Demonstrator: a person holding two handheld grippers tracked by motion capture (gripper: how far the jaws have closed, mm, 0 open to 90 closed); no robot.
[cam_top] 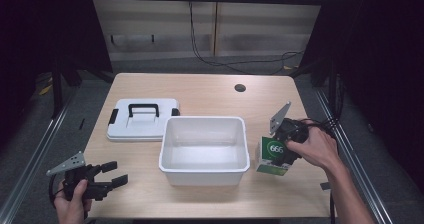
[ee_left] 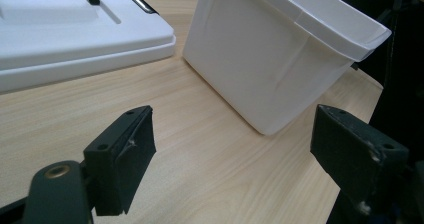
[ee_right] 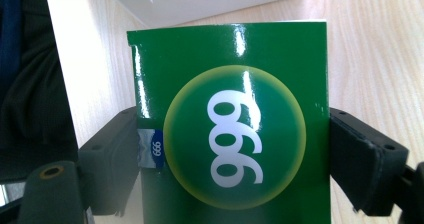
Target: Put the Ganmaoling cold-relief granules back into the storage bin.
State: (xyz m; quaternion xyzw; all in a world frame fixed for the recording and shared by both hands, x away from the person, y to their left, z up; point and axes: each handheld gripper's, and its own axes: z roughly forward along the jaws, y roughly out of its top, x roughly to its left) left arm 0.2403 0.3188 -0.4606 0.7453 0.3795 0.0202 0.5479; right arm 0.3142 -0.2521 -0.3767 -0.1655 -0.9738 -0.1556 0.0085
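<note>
From the high view we look down on a pale wooden desk (cam_top: 210, 91) in a dim room, with dark floor and rails on either side and a cable hole near the far edge. A white bin (cam_top: 204, 149) sits open in the middle, and its lid (cam_top: 142, 119), with a black handle, lies flat just to the far left of it. Our right tool (cam_top: 280, 151) grips a green box (cam_top: 272, 156) just right of the bin, slightly tilted and seemingly a little off the desk. We judge the step in hand to be carrying the box into the bin, so we should raise it above the right rim before moving left, then lower it into the bare floor of the bin. Our left tool (cam_top: 112, 179) rests open and empty at the near left corner, well apart from the bin, so the way is free. In the left gripper view the bin (ee_left: 280, 54) rises just beyond the wide-open jaws, with the lid (ee_left: 75, 39) to its left and bare desk between; we should keep that hand parked there. In the right gripper view the jaws press both side edges of the glossy box (ee_right: 235, 134). The faces look slick, so we should hold it square and let go only low inside, away from the walls.
</note>
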